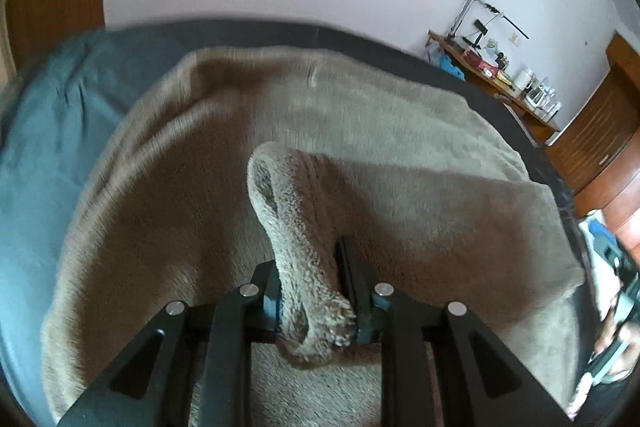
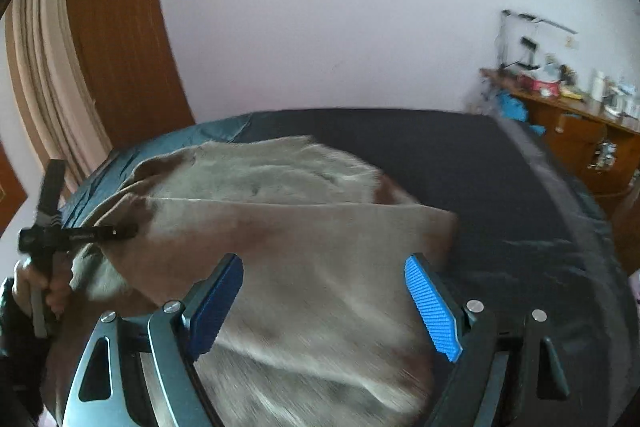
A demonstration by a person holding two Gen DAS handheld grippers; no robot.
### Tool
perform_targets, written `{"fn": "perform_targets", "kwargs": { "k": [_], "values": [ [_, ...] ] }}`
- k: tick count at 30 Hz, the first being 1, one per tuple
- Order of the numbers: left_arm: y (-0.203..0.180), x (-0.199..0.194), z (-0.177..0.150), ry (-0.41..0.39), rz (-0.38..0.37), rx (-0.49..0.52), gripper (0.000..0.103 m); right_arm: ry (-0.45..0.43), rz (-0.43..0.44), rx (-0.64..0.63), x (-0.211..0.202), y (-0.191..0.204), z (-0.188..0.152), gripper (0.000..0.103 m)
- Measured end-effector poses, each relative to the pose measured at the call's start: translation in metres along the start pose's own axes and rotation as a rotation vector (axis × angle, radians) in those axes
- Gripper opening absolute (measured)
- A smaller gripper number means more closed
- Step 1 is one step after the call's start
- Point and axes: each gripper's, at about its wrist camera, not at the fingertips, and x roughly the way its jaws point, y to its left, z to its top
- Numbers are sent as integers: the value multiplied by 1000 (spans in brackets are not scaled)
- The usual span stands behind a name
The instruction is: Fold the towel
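A large grey-brown fleecy towel (image 1: 400, 131) lies spread on the bed, partly folded over itself. My left gripper (image 1: 310, 267) is shut on a bunched edge of the towel, which rises in a loop ahead of the fingers. In the right wrist view the towel (image 2: 304, 247) shows a folded layer with a straight edge across its middle. My right gripper (image 2: 324, 267) hovers above it, open wide, nothing between its blue pads (image 2: 430, 307). The left gripper (image 2: 60, 233) appears at the left of that view, held by a hand.
The bed has a dark sheet (image 2: 460, 163) and a teal cover (image 1: 40, 155) on the left. A cluttered wooden desk (image 2: 576, 107) stands by the far wall on the right. A brown door (image 2: 116, 39) and curtain are at the left.
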Motion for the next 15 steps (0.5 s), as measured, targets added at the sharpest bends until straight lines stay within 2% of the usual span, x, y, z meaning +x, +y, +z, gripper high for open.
{"fn": "perform_targets", "kwargs": {
  "k": [3,6,8,9,11,15],
  "values": [
    [-9,-9,1,-64,34,53,26,114,20,19,47,10,6,85],
    [-1,-1,3,-23,88,11,33,204,-64,-17,80,10,-2,86],
    [13,9,4,32,129,-45,36,191,-98,-105,85,18,-11,86],
    [20,12,5,44,124,-72,41,177,-115,-145,83,24,-15,87],
    [26,12,7,41,113,-98,43,163,-131,-171,81,27,-19,87],
    [16,4,8,-10,172,-51,48,168,-102,-143,82,20,-17,88]
  ]
}}
